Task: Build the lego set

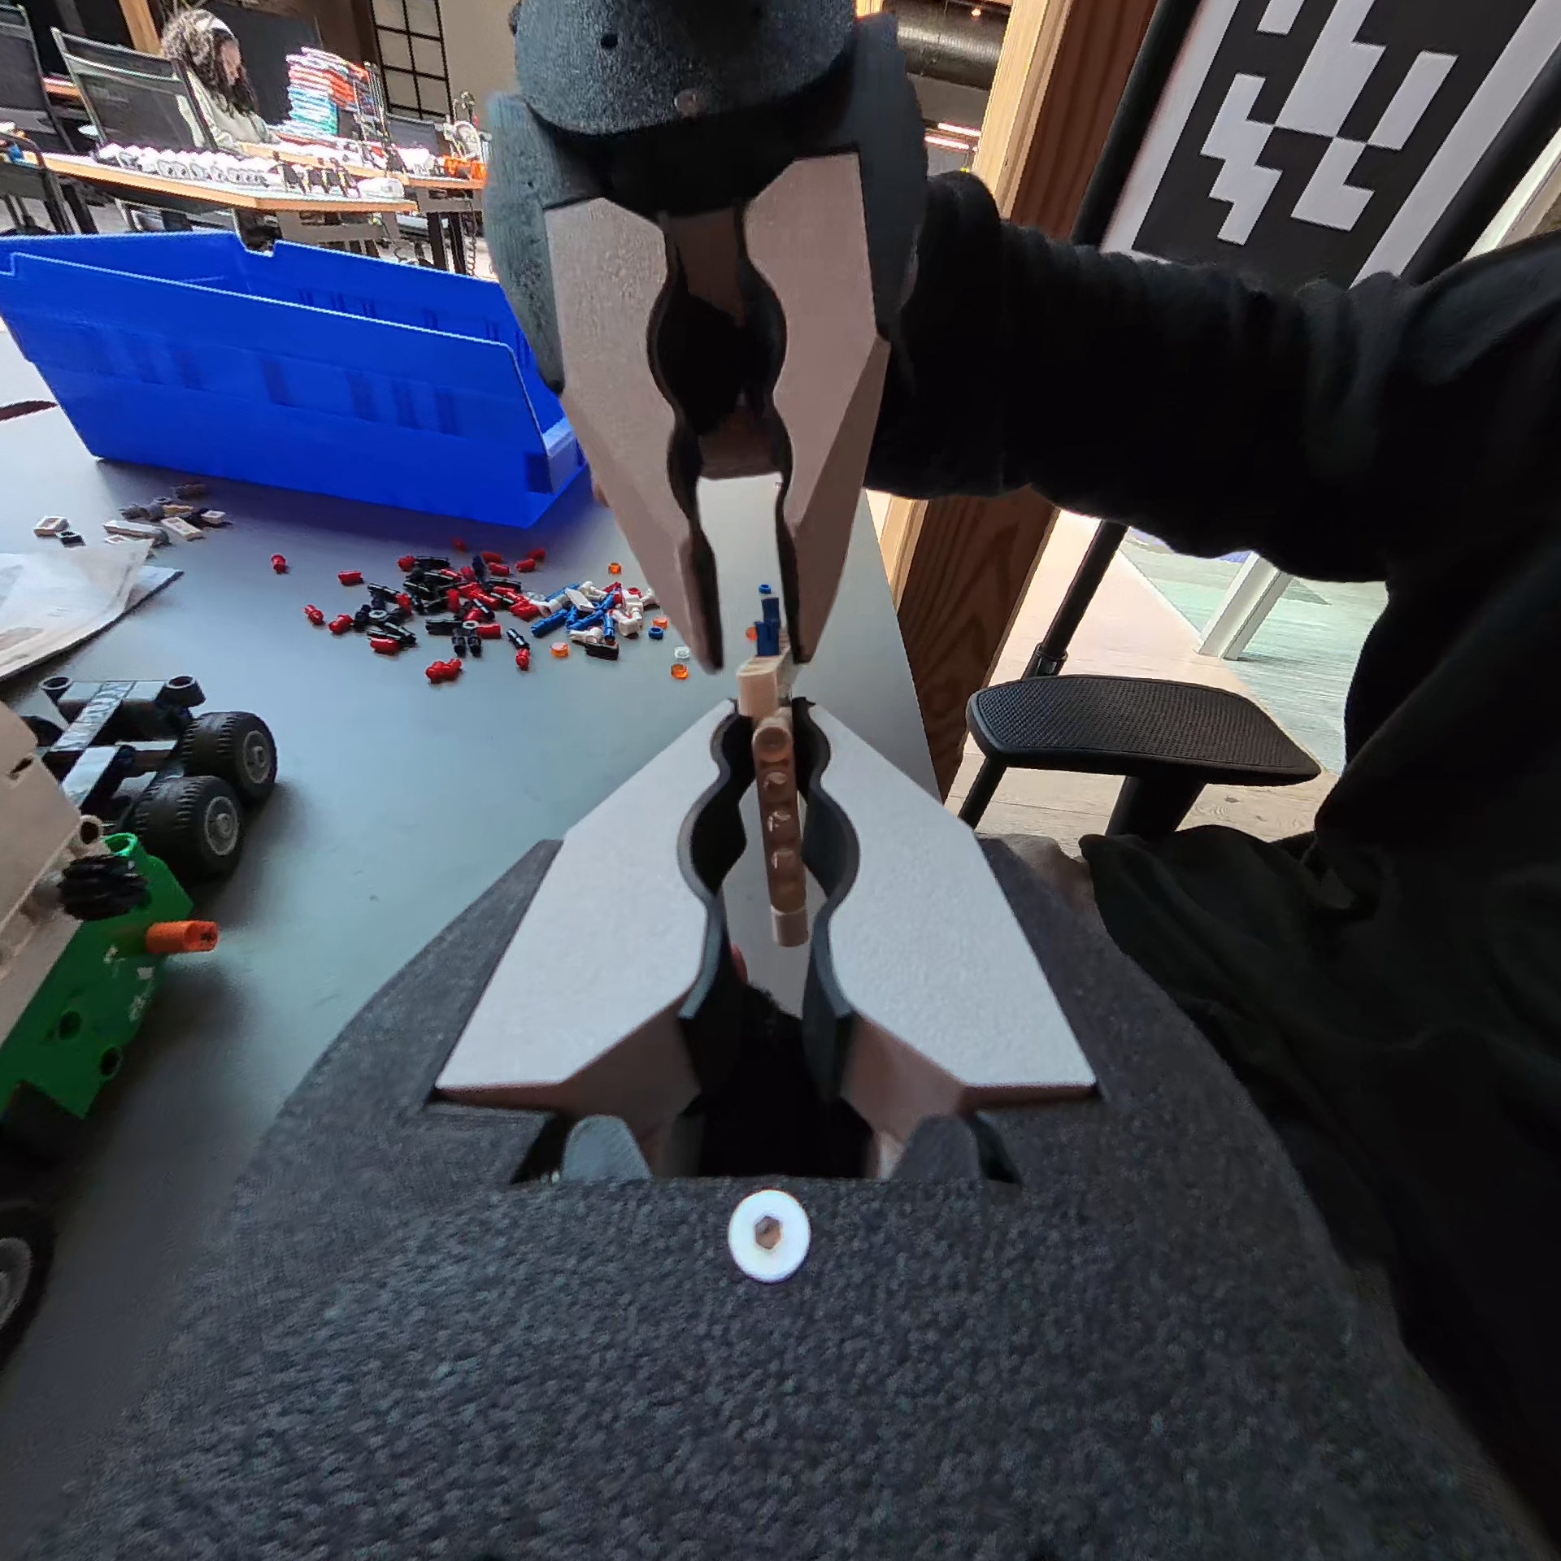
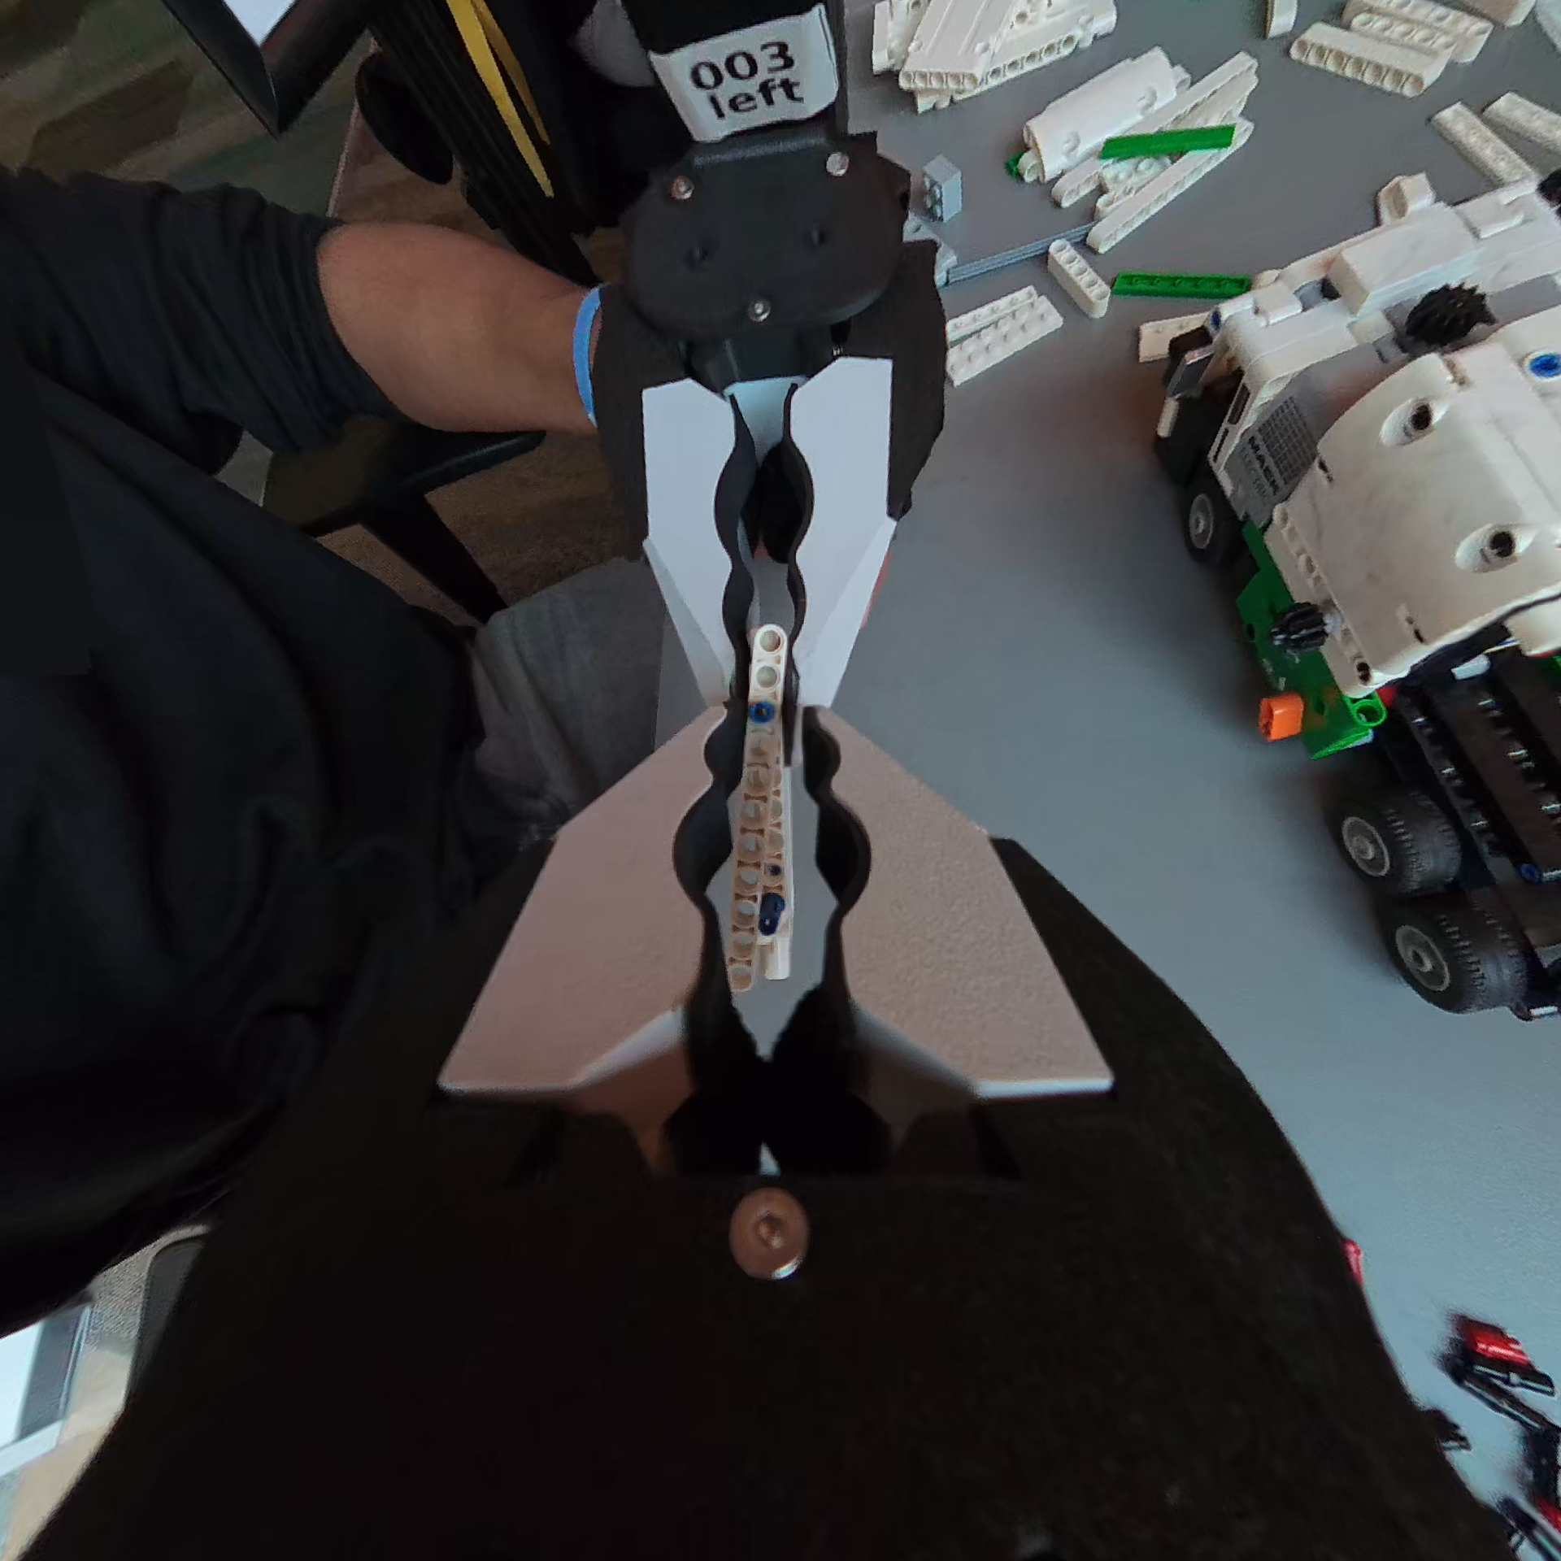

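Observation:
My left gripper [image 1: 770, 722] is shut on a white holed beam [image 1: 779, 832], held edge-on above the grey table. My right gripper [image 1: 758, 660] comes from above, tip to tip with it, and grips a white piece with blue pins [image 1: 767, 629]. In the right wrist view my right gripper [image 2: 764, 718] is shut on two long white beams [image 2: 750, 845] lying side by side, joined by blue pins [image 2: 770, 912]. The top end of one beam [image 2: 769, 655] sits between the fingertips of the left gripper [image 2: 770, 680].
A part-built white and green truck [image 2: 1394, 507] stands on the table; its black wheeled chassis [image 1: 194, 760] shows at the left. Loose red, black and blue pins [image 1: 473, 608] lie before a blue bin [image 1: 296, 380]. White beams [image 2: 1098, 127] lie at the back. A chair [image 1: 1140, 726] stands off the table edge. Left and right tips are no more than a few centimetres apart.

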`<state>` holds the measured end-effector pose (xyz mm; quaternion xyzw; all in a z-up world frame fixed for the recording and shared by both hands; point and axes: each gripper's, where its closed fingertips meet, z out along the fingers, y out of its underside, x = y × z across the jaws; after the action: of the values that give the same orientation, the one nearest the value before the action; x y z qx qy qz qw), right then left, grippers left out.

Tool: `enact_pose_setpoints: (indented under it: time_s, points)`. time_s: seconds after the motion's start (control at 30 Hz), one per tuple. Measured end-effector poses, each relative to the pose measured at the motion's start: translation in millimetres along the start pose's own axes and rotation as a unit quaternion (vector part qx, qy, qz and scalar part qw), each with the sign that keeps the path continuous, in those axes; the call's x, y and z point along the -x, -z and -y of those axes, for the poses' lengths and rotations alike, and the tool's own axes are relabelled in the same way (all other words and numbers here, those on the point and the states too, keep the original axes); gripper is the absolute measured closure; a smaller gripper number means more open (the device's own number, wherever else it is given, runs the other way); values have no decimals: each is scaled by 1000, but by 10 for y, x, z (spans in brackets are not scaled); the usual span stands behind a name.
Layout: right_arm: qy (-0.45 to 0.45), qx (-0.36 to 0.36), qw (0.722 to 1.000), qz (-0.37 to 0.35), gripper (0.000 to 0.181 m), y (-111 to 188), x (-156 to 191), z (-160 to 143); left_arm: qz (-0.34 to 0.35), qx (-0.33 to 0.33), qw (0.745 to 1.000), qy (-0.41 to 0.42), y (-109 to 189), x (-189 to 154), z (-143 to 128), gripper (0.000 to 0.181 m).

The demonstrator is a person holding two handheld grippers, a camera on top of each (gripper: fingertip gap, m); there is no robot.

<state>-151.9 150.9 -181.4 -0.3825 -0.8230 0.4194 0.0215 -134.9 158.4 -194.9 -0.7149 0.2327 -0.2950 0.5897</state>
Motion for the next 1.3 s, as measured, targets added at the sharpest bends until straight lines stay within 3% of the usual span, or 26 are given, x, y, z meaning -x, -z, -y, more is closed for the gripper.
enact_pose_setpoints:
  time_s: [0.1, 0.2, 0.4, 0.43, 0.5, 0.6, 0.83, 0.97, 1.07, 1.17, 1.3]
  points:
    - [-3, -36, 999, -15, 160, 173, -18, 27, 1, -5, 1000, 0, 8, 2, 13, 175]
    - [-10, -50, 997, -51, 152, 319, -53, -133, 1, -19, 1000, 9, 37, 19, 49, 175]
    - [-42, -156, 985, -67, 140, 347, 38, -316, -9, -67, 998, 16, 121, -8, 166, 176]
    - [-38, -183, 980, -67, 141, 325, 58, -303, -12, -78, 997, 17, 140, -17, 194, 176]
    - [-24, -230, 968, -99, 160, 335, 45, -255, -8, -89, 996, 16, 155, -12, 223, 175]
    - [3, -259, 955, -148, 174, 374, 61, -199, 12, -83, 996, 3, 139, 20, 207, 176]
    - [49, -191, 953, -229, 174, 385, 38, -260, 46, -62, 997, -13, 91, 85, 157, 174]
    - [82, -167, 951, -247, 174, 403, 38, -237, 32, -63, 998, -1, 96, 74, 160, 175]
    - [88, -189, 953, -221, 174, 424, 101, -177, -17, -75, 996, 34, 118, -9, 186, 176]
    - [64, -198, 955, -211, 173, 415, 52, -207, -7, -73, 997, 39, 110, 26, 180, 176]
    - [92, -204, 937, -270, 164, 520, 73, -51, -10, -67, 997, 39, 98, 20, 168, 176]
